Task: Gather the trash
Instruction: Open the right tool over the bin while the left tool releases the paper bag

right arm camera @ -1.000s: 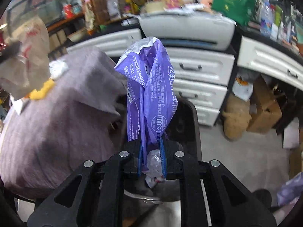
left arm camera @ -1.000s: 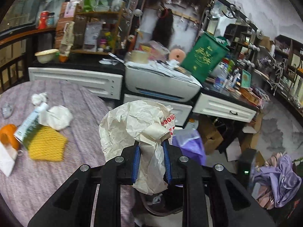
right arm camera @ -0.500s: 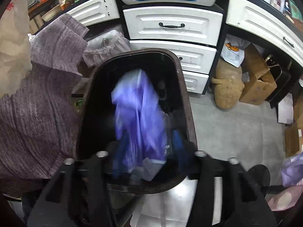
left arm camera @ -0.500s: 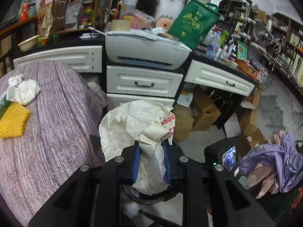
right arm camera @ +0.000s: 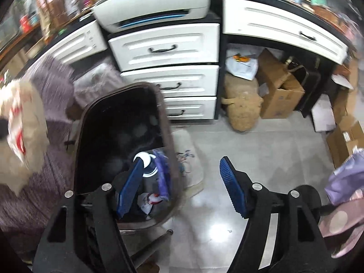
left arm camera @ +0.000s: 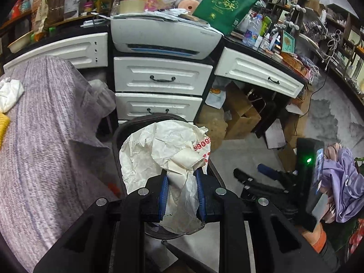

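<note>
Left gripper (left arm camera: 182, 182) pinches the crumpled white paper bag (left arm camera: 166, 152) right above the dark bin (right arm camera: 122, 141). Right gripper (right arm camera: 182, 170), beside the bin's rim, has jaws opening, nothing between them. Purple wrapper (right arm camera: 162, 170) lies inside the bin among other scraps.

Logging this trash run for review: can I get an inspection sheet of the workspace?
Surface: purple striped tablecloth, draped.
Job's things: crumpled white paper bag above dark plastic trash bin; purple wrapper in it.
Clutter: white tissue, yellow net.
Grippers: left gripper clamps the bag; right gripper empty, jaws opening.
Cables: white cords, far right.
Surroundings: white drawers, grey printer, cardboard boxes.
</note>
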